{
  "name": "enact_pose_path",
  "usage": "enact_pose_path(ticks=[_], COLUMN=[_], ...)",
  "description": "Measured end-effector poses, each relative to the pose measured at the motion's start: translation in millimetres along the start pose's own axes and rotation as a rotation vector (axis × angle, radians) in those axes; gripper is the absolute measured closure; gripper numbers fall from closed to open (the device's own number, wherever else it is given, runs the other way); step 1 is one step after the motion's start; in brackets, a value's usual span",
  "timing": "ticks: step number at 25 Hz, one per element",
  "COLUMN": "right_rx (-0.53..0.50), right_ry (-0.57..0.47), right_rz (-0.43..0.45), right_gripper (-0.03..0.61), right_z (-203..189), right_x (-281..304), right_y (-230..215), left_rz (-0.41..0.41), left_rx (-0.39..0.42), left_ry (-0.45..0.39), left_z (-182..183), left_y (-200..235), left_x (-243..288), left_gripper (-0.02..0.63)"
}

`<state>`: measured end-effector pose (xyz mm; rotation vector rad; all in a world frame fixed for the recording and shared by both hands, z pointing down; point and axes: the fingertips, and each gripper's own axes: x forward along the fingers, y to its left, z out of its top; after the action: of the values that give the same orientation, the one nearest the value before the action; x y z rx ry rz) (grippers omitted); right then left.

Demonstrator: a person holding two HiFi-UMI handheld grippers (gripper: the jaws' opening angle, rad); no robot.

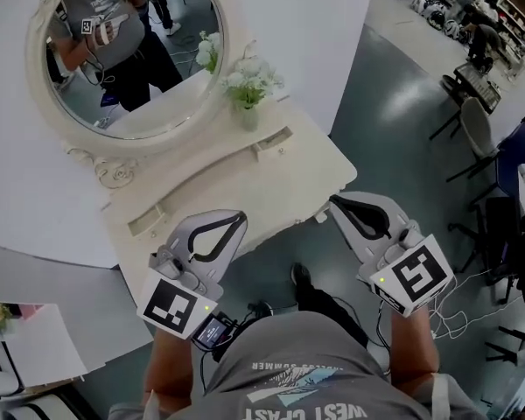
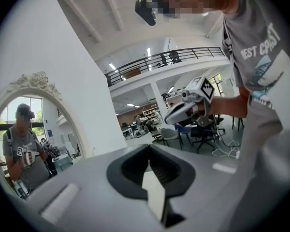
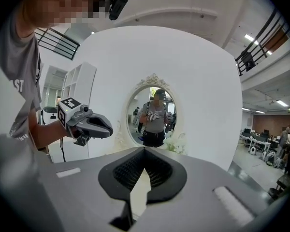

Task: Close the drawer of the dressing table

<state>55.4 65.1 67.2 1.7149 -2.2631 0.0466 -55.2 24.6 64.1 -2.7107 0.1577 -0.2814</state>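
The cream dressing table (image 1: 219, 186) stands against the white wall under an oval mirror (image 1: 131, 51). Its front carries two drawer handles, the left handle (image 1: 147, 220) and the right handle (image 1: 271, 143), and neither drawer front stands out visibly from the table. My left gripper (image 1: 238, 217) hovers just off the table's front edge, shut and empty. My right gripper (image 1: 335, 201) is held off the table's right corner, also shut and empty. In the left gripper view the left gripper (image 2: 148, 148) faces the right gripper (image 2: 188, 108). In the right gripper view the right gripper (image 3: 144, 150) looks toward the mirror (image 3: 154, 112).
A vase of white flowers (image 1: 248, 86) stands on the tabletop near the mirror. Office chairs (image 1: 481, 129) and cables (image 1: 459, 309) fill the floor to the right. A low white table (image 1: 26, 344) sits at the lower left. The person's foot (image 1: 302, 278) is on the grey floor below the dressing table.
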Motion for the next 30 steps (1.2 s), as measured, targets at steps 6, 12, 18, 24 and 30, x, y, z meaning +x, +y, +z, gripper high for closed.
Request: enact_pose_path(ticks=[6,12,18,24,30], right_rx=[-0.01,-0.01,-0.006,-0.002,-0.004], right_ry=[0.007,0.022,0.042,0.074,0.101], right_rz=[0.057,0.104,0.149,0.205,0.249], right_gripper=[0.578,0.577,0.577,0.577,0.577], right_z=[-5,-16,-33,-54,-77], right_x=[29,56,84,116,152], right_y=[-37,-65,-86,-99,-109], left_rz=[0.052,0.09,0.128,0.169,0.203], left_rx=[-0.022,-0.049,-0.063,-0.094,-0.127], left_ry=[0.036,0.074,0.111,0.157,0.202], left_z=[-9,-23,-39,-59,-86], left_y=[22,39,53,65,75], left_x=[27,49,65,75,80], left_gripper=[0.612,0.612,0.612,0.612,0.612])
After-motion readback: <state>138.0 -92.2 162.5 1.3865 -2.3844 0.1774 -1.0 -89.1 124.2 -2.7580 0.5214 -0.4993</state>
